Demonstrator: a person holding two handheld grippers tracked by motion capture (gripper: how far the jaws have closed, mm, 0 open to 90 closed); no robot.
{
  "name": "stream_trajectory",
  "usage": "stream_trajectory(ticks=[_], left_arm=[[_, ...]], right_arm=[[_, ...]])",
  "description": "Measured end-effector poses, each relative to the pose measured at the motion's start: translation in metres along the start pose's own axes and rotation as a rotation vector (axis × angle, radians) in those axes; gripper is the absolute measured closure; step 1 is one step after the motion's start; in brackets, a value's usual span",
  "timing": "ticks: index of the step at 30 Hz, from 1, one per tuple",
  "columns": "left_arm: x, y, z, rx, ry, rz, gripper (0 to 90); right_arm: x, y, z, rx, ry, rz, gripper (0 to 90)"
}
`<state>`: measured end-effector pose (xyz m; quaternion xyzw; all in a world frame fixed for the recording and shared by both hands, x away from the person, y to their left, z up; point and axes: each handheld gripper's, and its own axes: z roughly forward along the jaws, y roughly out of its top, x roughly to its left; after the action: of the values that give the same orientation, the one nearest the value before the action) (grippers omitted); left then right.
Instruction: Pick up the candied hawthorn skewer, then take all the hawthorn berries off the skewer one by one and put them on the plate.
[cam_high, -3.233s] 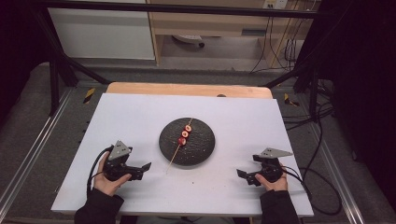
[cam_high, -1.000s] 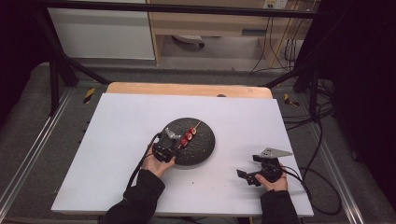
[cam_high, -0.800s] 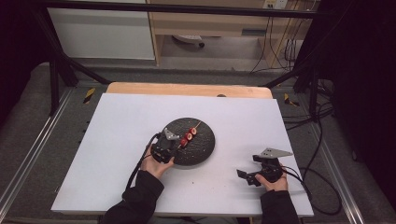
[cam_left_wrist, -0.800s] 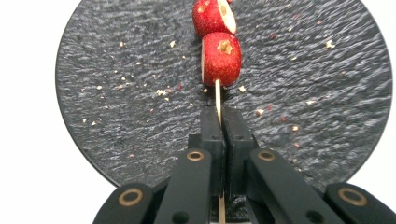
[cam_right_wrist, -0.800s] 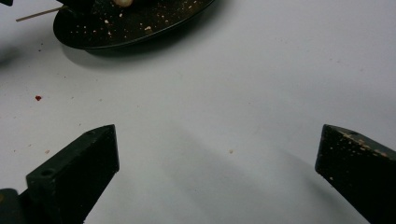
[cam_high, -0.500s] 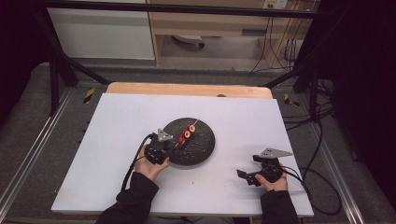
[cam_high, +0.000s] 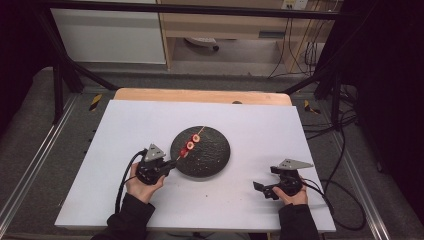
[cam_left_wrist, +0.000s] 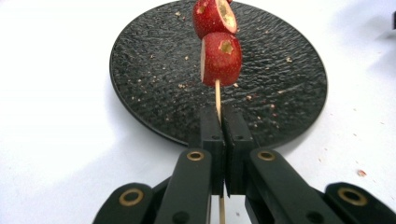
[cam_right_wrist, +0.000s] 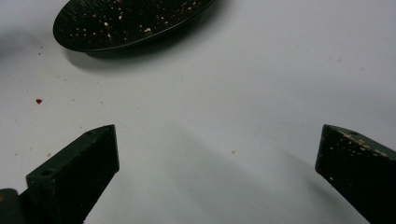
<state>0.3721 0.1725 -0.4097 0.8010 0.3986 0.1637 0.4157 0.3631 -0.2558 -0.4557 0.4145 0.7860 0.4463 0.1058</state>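
With left gripper (cam_left_wrist: 223, 140) pinching the skewer (cam_left_wrist: 217, 100) at frame centre over the plate (cam_left_wrist: 140, 70), lift looks underway (fruit on); right gripper (cam_right_wrist: 217, 172) spread wide, lower right. Next: raise level.

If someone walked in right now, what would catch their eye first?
Red fruit pieces on a thin skewer, pinched in the left hand-held gripper over a black plate mid-table. The right hand-held gripper sits open on the white table, nothing between its jaws.
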Motion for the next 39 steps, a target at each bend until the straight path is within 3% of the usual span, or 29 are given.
stream_trajectory(ticks=[10,21,31,39], left_arm=[[0.002,-0.020,-0.016,-0.047,-0.022,0.008,88.5],[0.001,-0.028,-0.022,-0.065,-0.043,0.011,88.5],[-0.004,-0.034,-0.025,-0.084,-0.052,0.034,88.5],[-0.008,-0.035,-0.025,-0.092,-0.068,0.040,88.5]], right_arm=[[0.007,0.004,0.004,-0.002,0.006,-0.021,0.5],[0.018,0.011,0.010,-0.006,0.018,-0.027,0.5],[0.033,0.024,0.020,-0.022,0.027,-0.037,0.5],[0.053,0.045,0.033,-0.033,0.037,-0.046,0.6]])
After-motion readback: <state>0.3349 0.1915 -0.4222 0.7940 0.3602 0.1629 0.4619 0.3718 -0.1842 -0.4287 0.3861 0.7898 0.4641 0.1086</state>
